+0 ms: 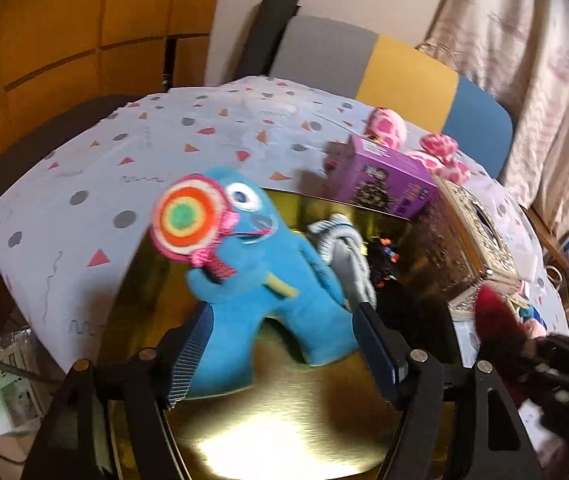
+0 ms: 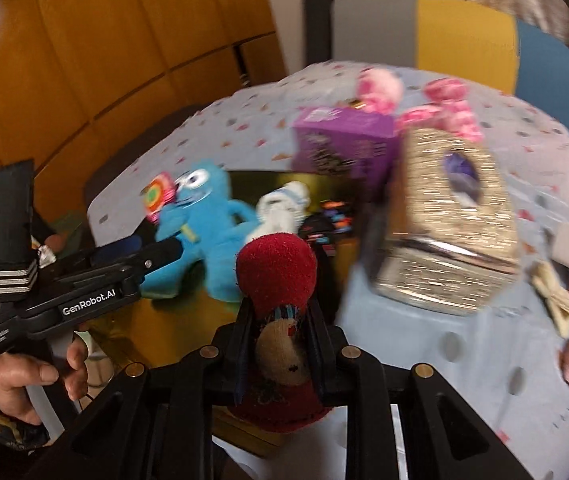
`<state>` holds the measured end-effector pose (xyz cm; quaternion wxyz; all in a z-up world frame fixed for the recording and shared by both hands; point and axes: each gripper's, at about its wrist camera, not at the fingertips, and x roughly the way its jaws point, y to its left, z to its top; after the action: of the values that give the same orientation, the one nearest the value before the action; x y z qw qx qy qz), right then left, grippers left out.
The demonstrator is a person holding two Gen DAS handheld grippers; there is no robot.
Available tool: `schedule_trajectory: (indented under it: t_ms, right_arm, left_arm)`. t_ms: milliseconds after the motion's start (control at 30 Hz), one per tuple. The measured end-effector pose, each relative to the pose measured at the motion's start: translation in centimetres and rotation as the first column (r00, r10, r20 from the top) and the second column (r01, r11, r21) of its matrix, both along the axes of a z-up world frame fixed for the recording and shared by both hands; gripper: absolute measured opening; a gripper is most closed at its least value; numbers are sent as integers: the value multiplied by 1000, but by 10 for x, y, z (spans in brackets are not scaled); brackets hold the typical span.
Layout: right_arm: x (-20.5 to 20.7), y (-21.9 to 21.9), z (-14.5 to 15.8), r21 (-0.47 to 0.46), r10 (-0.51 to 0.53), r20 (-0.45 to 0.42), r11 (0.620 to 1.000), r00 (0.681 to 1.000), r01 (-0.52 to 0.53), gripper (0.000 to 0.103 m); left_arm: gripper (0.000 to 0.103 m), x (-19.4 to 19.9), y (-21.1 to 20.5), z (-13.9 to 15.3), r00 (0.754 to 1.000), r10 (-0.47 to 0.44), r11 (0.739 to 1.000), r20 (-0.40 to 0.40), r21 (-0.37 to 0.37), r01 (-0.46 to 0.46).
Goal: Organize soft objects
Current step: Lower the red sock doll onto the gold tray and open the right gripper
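Between the left gripper's [image 1: 280, 344] two fingers stands the blue plush toy [image 1: 260, 272], its legs down in the gap. The left pad [image 1: 188, 360] lies against the toy's left leg and the right pad [image 1: 376, 352] sits at the edge of its right leg; whether they press or only touch I cannot tell, so grip unconfirmed. Jaws stand moderately wide. The toy carries a round striped lollipop [image 1: 188, 218], up and left of the left finger. Beneath toy and fingers: the shiny gold tray [image 1: 284, 432]. Just beyond the right finger a white-grey soft item [image 1: 344, 252] lies on the tray. Further ahead and right of that finger, a purple box [image 1: 380, 176], pink spotted plush toys [image 1: 440, 156] behind it, and a glittery gold box [image 1: 480, 236]. All rest on the patterned tablecloth [image 1: 84, 168].

Right wrist view, blurred. Far left of the fingers, a hand [image 2: 32, 376] holds the left gripper's handle. Right gripper [image 2: 280, 344]: fingers narrow, pinching a red-capped plush doll [image 2: 276, 280]; both pads press its sides at the pale face, the red cap bulging above the fingertips. Ahead and right of the fingers, the glittery gold box again, then small items at the frame's right edge, too blurred to identify.
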<state>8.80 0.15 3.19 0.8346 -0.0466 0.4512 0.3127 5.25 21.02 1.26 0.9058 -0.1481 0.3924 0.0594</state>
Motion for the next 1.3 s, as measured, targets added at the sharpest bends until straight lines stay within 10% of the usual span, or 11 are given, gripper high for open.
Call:
schedule_trajectory:
  t_ms: [300, 767, 933, 1300]
  right_arm:
    - [19, 34, -51, -118, -15, -85, 993, 996, 5, 43]
    - [-4, 1, -9, -48, -24, 55, 999, 998, 26, 44]
    - [-4, -21, -2, -12, -62, 69, 998, 996, 63, 72]
    - [7, -94, 4, -27, -232, 101, 972, 968, 235, 72]
  left_arm:
    - [73, -8, 12, -7, 1000, 10, 1000, -10, -3, -10]
    - [75, -9, -8, 2, 999, -49, 998, 11, 34, 48]
    - [75, -12, -19, 9, 997, -75, 995, 26, 66, 73]
    - [76, -14, -44, 13, 990, -138, 986, 26, 97, 135]
